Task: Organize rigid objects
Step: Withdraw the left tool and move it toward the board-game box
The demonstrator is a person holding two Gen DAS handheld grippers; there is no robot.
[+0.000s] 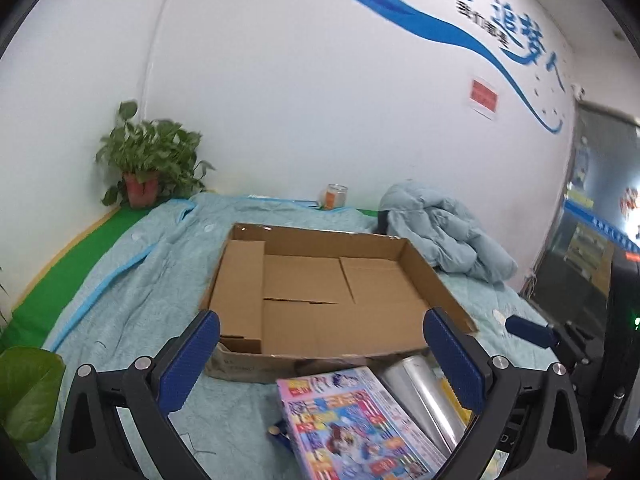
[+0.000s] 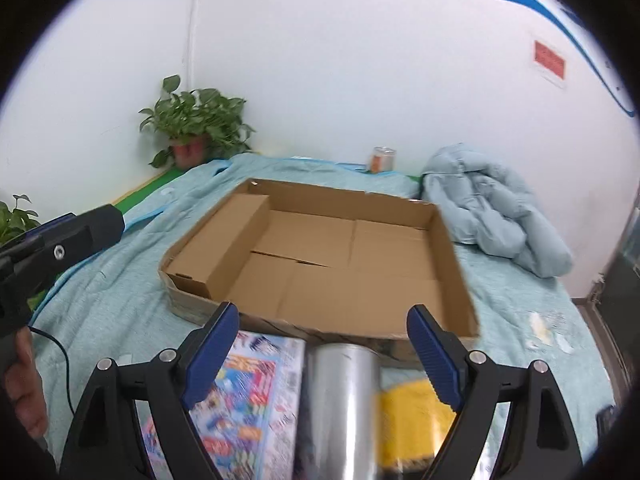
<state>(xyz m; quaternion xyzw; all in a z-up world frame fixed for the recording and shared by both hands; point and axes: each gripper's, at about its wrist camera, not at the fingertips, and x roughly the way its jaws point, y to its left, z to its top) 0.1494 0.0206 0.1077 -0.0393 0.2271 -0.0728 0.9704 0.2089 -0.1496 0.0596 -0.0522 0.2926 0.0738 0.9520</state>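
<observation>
A shallow open cardboard box (image 1: 332, 292) lies on a light blue quilt; it also shows in the right wrist view (image 2: 320, 264). In front of it lie a colourful pink-edged book (image 1: 352, 424), a shiny silver cylinder (image 1: 428, 392) and a yellow item (image 1: 454, 394). My left gripper (image 1: 320, 356) is open and empty, above the book and the box's near edge. My right gripper (image 2: 324, 344) is open and empty, with the silver cylinder (image 2: 344, 408) lying below its jaws, the book (image 2: 248, 396) to the left and the yellow item (image 2: 408, 412) to the right.
A crumpled light blue jacket (image 1: 444, 232) lies right of the box. A jar with an orange label (image 1: 334, 196) stands by the white wall. A potted plant (image 1: 148, 160) stands at the back left on a green mat (image 1: 60, 280). The left gripper shows at the left edge of the right wrist view (image 2: 72, 232).
</observation>
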